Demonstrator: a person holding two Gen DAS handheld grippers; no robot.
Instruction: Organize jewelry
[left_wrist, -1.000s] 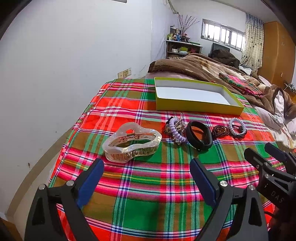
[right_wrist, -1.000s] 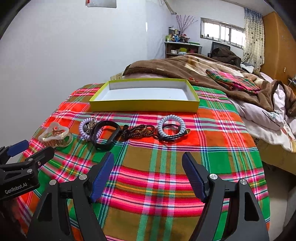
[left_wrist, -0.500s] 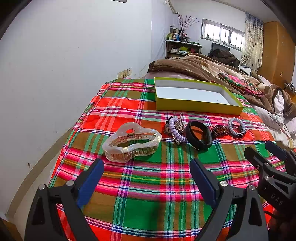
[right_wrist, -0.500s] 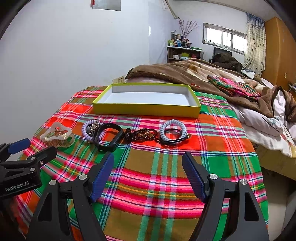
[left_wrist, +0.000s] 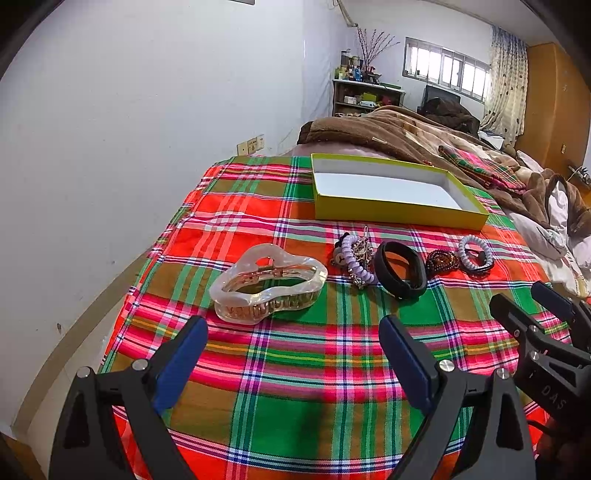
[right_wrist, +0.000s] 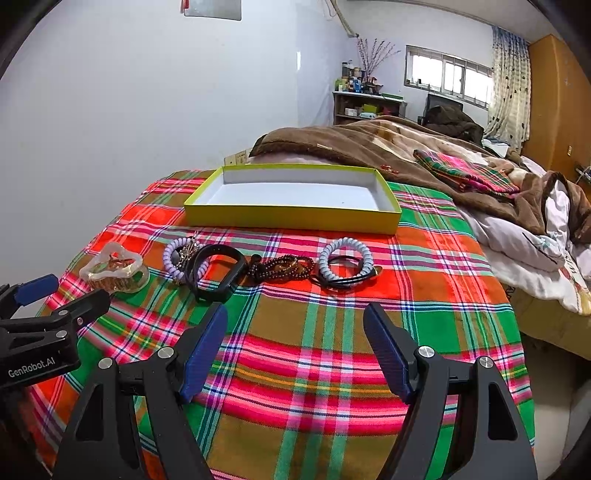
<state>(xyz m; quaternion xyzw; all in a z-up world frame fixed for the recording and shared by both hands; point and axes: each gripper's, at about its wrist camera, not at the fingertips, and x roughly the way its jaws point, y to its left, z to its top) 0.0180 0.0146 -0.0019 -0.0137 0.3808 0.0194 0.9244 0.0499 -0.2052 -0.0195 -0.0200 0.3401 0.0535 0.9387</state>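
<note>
None of the jewelry is in the yellow box (right_wrist: 291, 218) yet; hair clip (left_wrist: 267, 284), bracelets (right_wrist: 280, 267) and hair ties (right_wrist: 345, 264) lie on the bed. Left gripper (left_wrist: 293, 347) and right gripper (right_wrist: 295, 339) jaws are wide apart, holding nothing

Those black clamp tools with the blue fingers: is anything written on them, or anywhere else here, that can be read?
"GenRobot.AI": white letters on the black body of the left gripper, seen from the right wrist view.
"DAS": faint raised letters on the black body of the right gripper, seen from the left wrist view.
Items on the far wooden shelf: too small to read.
</note>
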